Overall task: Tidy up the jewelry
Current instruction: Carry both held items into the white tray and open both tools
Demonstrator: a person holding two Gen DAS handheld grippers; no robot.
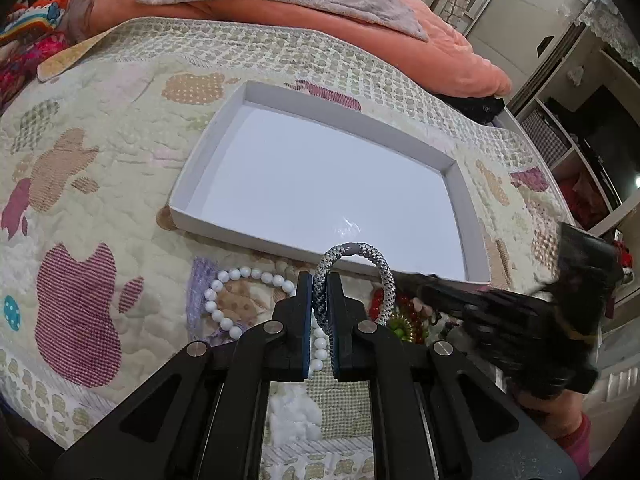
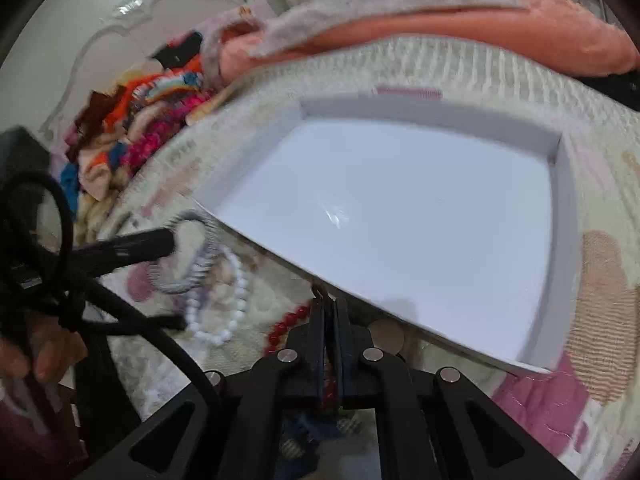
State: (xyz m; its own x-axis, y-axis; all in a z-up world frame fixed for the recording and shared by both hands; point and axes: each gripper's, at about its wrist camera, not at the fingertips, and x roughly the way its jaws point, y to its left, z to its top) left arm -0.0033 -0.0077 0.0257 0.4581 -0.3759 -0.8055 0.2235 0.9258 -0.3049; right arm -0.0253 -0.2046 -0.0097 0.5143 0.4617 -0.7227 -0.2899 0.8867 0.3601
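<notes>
In the left wrist view my left gripper (image 1: 320, 280) is shut on a grey and blue braided bracelet (image 1: 356, 258), whose loop arches up over the near wall of a shallow white tray (image 1: 474, 220). A white bead bracelet (image 1: 224, 308) lies on the quilt under the fingers, with red and green beads (image 1: 394, 320) to its right. My right gripper (image 2: 330, 304) is shut just before the tray (image 2: 564, 240); a thin brownish bit shows at its tips, and I cannot tell what it is. Red beads (image 2: 286, 326) lie to its left. The right wrist view also shows the left gripper (image 2: 170, 242) with the braided bracelet (image 2: 200, 252).
Everything rests on a patterned quilt (image 1: 100, 184) on a bed. An orange blanket (image 1: 440, 52) lies behind the tray and a heap of colourful clothes (image 2: 132, 132) to the left. Shelves (image 1: 568, 136) stand past the bed's right edge. A hand (image 2: 40, 356) holds the left gripper.
</notes>
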